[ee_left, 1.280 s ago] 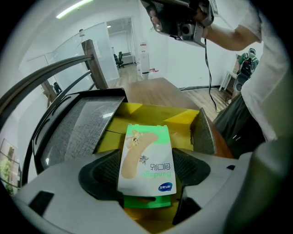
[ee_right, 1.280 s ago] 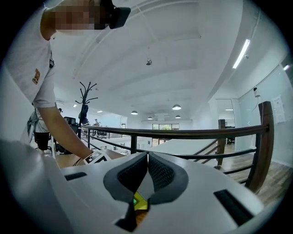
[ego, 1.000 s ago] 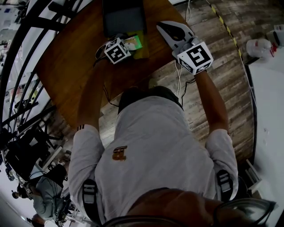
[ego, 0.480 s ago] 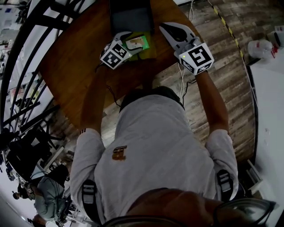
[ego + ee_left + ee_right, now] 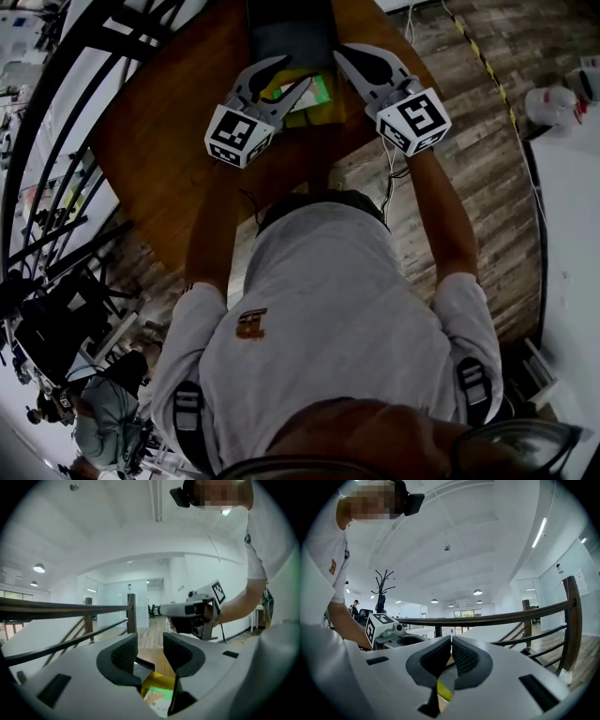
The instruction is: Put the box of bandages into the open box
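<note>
The left gripper has pulled back toward the person since a second ago, lifting clear so both its fingers now show above the box of bandages, and its jaws are closing as it goes. From the left gripper view the pads do not press on anything yet: the green-and-white box sits low in the gap, under the jaws rather than clamped between them. It lies near the far edge of the wooden table, resting on a flat yellow thing, just in front of the dark open box that stands at that far edge. The right gripper hangs beside it at the table's right edge, fingers pinched together on nothing. That little carton looks light and stiff, thin card that would dent under a hard squeeze, with a glossy face that could slip. The best hold is probably across its two long sides, pads flat on the card and set low, gently enough not to crush it. Then only a short carry forward is needed.
</note>
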`<state>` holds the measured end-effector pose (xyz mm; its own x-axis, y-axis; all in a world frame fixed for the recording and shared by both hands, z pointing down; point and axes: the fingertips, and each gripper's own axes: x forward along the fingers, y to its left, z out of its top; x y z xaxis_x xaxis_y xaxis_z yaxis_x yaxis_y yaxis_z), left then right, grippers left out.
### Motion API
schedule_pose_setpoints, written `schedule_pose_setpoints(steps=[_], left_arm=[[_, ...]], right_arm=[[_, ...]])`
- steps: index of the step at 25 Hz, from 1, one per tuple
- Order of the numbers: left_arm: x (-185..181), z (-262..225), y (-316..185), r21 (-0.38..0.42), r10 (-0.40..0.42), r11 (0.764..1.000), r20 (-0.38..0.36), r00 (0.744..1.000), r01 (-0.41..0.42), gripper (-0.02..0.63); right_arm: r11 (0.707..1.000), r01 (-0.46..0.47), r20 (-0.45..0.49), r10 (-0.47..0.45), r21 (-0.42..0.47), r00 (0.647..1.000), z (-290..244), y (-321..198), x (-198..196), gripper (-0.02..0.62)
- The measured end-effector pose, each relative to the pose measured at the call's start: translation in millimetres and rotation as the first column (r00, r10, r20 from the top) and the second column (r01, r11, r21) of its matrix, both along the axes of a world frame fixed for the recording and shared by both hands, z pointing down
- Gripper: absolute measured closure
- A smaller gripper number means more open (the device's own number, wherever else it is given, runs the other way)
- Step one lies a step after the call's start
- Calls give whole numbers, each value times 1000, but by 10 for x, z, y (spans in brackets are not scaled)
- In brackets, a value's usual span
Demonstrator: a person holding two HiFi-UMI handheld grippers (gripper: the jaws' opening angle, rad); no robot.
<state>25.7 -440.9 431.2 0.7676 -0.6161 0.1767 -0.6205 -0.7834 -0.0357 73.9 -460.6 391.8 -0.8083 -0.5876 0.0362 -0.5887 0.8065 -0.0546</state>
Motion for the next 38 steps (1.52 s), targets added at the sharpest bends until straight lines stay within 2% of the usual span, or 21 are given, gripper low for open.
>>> schedule_pose_setpoints(steps=[3,6,11,17,27,38], left_arm=[[-89,-327,10,72,-52,996,-94,994,59,482],[-169,-586,55,131,-87,986,-152,985,107,532],[-197,-880,136,188,-107,971,-212,971,148,570],[-239,-1088,250,217,-113,960,-278,954,177,584],[-193,-1166,397,254,-86,955,-257,963,153,586],[-192,-1170,455,254,-78,956,-252,965,143,587]], right_arm=[[1000,12,39,-12,9,999,-100,67,-101,561],[999,27,68,-29,27,997,-201,167,-194,561],[996,55,97,-61,66,993,-414,314,-292,561],[993,73,122,-84,97,989,-582,481,-373,561],[989,49,113,-65,141,991,-671,606,-370,563],[988,41,101,-57,149,993,-687,663,-359,563]])
